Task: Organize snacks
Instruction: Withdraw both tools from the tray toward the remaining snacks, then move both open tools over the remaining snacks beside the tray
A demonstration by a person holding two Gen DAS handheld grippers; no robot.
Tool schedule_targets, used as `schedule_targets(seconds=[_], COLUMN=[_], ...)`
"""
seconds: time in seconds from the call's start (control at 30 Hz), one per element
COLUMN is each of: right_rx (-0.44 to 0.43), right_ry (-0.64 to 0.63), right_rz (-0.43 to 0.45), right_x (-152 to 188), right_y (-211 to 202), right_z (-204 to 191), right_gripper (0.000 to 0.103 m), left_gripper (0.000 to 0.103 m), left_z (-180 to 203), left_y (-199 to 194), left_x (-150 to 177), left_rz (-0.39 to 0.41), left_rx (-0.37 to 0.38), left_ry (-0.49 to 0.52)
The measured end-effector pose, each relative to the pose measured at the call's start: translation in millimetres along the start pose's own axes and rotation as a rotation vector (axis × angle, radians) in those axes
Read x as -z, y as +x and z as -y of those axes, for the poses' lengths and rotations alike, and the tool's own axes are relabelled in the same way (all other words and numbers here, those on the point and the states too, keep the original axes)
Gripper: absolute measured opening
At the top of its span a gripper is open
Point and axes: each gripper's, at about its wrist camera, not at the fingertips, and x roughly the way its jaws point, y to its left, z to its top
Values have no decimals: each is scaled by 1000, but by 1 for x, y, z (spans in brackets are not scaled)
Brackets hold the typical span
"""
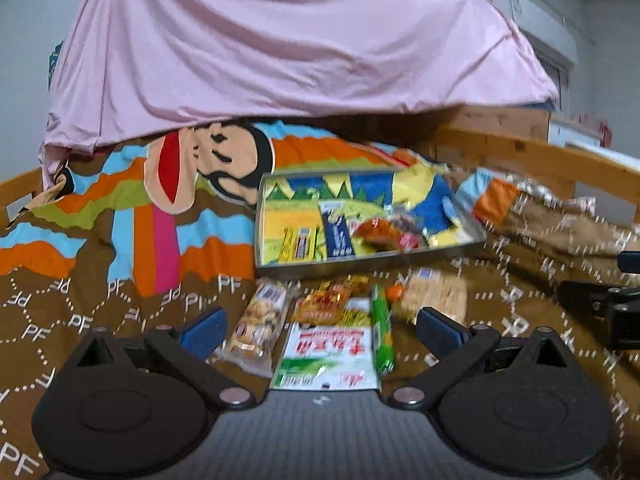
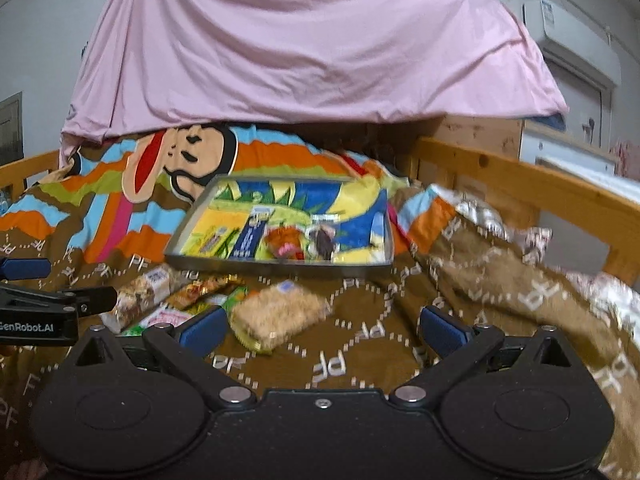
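Left gripper [image 1: 318, 326] with blue-padded fingers [image 1: 204, 330] spread wide, grasping nothing, hovering low in the left wrist view over a cluster of loose snacks on the brown bedspread [image 1: 60, 320] printed with white letters. Between those fingers: a clear packet of golden-brown pastry pieces [image 1: 260, 326], a red-and-gold foil wrapper [image 1: 326, 300], a white-and-green flat pouch with red characters [image 1: 332, 354], and a slim green stick pack [image 1: 382, 332] lying along the pouch's right edge. Just beyond, toward centre right, a pale rectangular rice-crisp bar in clear wrap [image 1: 434, 298].

Right gripper [image 2: 320, 328] likewise released, fingers [image 2: 442, 328] parted and empty, above bare bedspread in the lower middle of the right wrist view. Rice-crisp bar [image 2: 278, 314] just beside the left finger, not gripped. Remaining loose snacks at lower left of that view, partly behind the other gripper's black body.

Shallow rectangular metal tray with a bright cartoon-printed bottom [image 1: 368, 258] in mid-frame, beyond the loose snacks. Inside it: a yellow striped packet, a dark blue packet [image 1: 338, 232] and reddish wrappers, blurred. Same tray [image 2: 276, 264] at centre of the right view.

Pink cloth [image 1: 280, 40] draped across the upper frame; wooden bed rail [image 2: 540, 184] at right.
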Motion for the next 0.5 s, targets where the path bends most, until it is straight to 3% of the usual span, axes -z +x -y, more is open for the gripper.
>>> schedule_targets(seconds=[0.23,0.5], right_rx=[-13,-60], right_ry=[-32,-29], right_rz=[-98,-124], right_x=[17,26], right_y=[12,16], right_z=[-12,-21], right_gripper=[102,102], left_gripper=[102,102], left_z=[-11,-21], left_y=[6,11], left_x=[14,23], left_rz=[-89,-153], left_rx=[-19,-53], left_ry=[-31,-56])
